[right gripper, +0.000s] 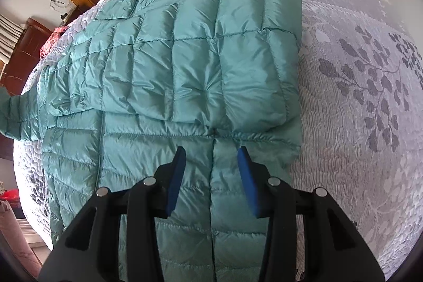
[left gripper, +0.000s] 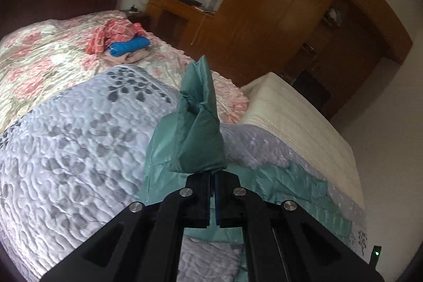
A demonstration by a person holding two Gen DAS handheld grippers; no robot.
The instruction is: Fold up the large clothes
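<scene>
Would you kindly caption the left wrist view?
Left claw shut on teal quilted jacket's sleeve, lifted above grey leaf-patterned bedspread.

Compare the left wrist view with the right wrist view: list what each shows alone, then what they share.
Left wrist view only: the left gripper, jaws shut on a bunched end of the green jacket, lifted off the bed; a pile of folded clothes on the floral bedspread; a wooden wardrobe.

Right wrist view only: the right gripper, jaws open above the jacket; one sleeve folded flat across the jacket's body.

Both: the green jacket, the grey leaf-patterned quilt under it, and the cluttered wooden desk.
</scene>
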